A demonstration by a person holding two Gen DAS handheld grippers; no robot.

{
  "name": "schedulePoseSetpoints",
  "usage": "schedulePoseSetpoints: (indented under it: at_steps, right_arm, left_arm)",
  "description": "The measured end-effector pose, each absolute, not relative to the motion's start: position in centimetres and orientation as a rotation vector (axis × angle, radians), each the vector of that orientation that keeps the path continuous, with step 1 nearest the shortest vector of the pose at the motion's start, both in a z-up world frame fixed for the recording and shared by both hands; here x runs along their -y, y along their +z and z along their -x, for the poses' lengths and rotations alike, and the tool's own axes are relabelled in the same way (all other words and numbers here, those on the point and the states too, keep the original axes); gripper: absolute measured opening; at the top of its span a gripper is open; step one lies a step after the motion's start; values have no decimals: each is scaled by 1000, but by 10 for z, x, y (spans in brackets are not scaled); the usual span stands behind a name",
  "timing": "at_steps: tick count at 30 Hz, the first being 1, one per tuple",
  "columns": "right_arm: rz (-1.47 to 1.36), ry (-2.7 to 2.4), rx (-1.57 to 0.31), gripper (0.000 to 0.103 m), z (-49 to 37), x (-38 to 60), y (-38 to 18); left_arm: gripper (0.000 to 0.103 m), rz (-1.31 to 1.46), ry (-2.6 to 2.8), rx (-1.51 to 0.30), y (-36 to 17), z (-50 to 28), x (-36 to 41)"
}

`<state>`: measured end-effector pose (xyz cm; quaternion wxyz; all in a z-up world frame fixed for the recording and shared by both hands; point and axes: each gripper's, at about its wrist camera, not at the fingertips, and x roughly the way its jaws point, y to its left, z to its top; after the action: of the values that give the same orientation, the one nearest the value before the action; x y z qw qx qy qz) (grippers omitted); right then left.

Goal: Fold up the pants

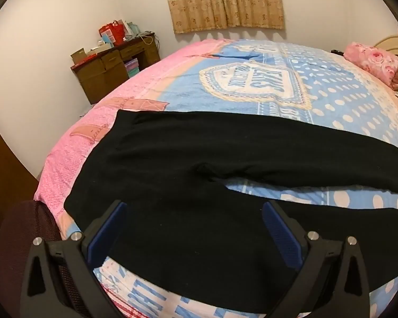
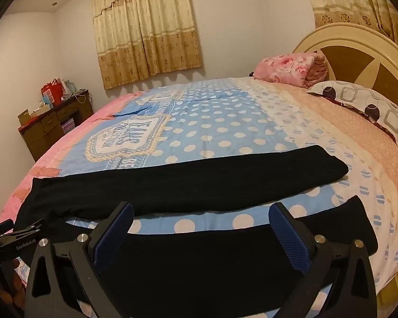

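From where I sit, folding has not started. The black pants (image 1: 199, 153) lie spread flat on the bed (image 1: 318, 98), waist end off to the left of my left tool (image 1: 193, 209), both legs running away to its right. The two legs are parted in a narrow V, with a strip of the dotted bedcover (image 2: 199, 137) showing between them; nothing is doubled over anywhere that I can see.

My left tool hangs just above the seat and upper near leg, jaws spread wide, nothing between the pads. The cloth below looks untouched, though I cannot rule out light contact at the fingertips.

My right tool (image 2: 201, 212) sits over the near leg, toward the hem, which lies just ahead and to its right. Its jaws are also spread wide and empty. The far leg stretches across the bed beyond it, its hem ending ahead and right of the tool.

So, in my judgement, everything is still to do: bring one leg onto the other, then fold the length in halves or thirds. Both tools look placed for a first pinch on the near leg, waist side and hem side.
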<state>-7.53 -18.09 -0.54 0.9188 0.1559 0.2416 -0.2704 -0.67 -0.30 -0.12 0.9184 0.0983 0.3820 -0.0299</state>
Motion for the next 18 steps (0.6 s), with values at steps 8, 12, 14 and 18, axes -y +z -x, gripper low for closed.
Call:
schedulePoseSetpoints:
  at_steps: [8, 12, 14, 18]
  right_arm:
    - [-319, -553, -513, 102, 73, 180, -9]
    - [-323, -552, -516, 102, 72, 180, -10]
    - [-321, -553, -516, 102, 72, 180, -10]
    - [-323, -552, -520, 102, 72, 181, -11]
  left_arm:
    - [103, -214, -59, -790, -2, 10, 8]
    - [103, -238, -46, -783, -4, 10, 11]
    - [103, -245, -43, -784, -4, 11, 13]
    - [103, -249, -44, -783, -5, 10, 14]
